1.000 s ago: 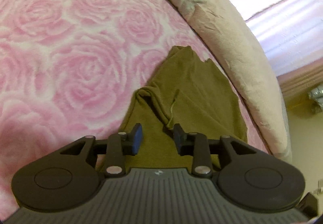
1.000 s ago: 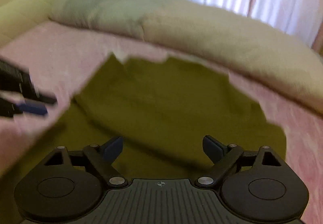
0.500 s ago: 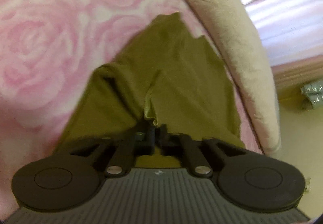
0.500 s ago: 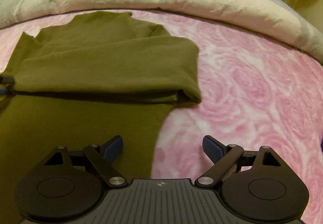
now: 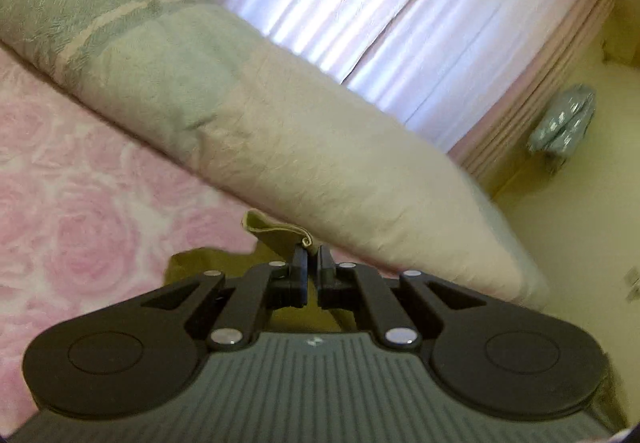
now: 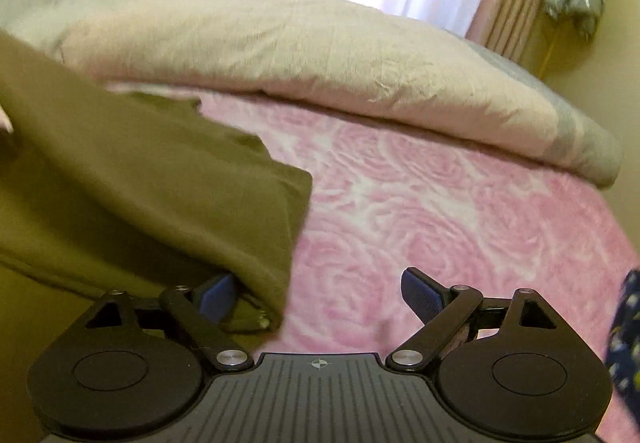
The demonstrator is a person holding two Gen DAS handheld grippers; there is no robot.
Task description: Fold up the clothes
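Item: olive-green garment [image 6: 152, 179], knit, partly folded, lying on a pink rose-patterned blanket [image 6: 420, 203] that covers a bed. One layer rises toward the left edge of the right wrist view, lifted off the rest; a folded corner lies just ahead of the right gripper's left finger.

Left gripper [image 5: 313, 263]: jaws clenched on a hemmed edge of the olive-green garment, the pinched fabric curling above the fingertips [image 5: 300, 263]. More of the cloth shows below and behind the fingers.

Right gripper [image 6: 320, 293]: jaws spread wide, nothing between the pads. Its left blue pad [image 6: 218, 293] sits beside the garment's folded edge, possibly brushing it; blur prevents certainty.

Surroundings: beige and grey rolled duvet [image 5: 280, 147] along the far side of the bed; pale curtains [image 5: 360, 11] behind; dark blue patterned cloth [image 6: 626, 343] at right margin.
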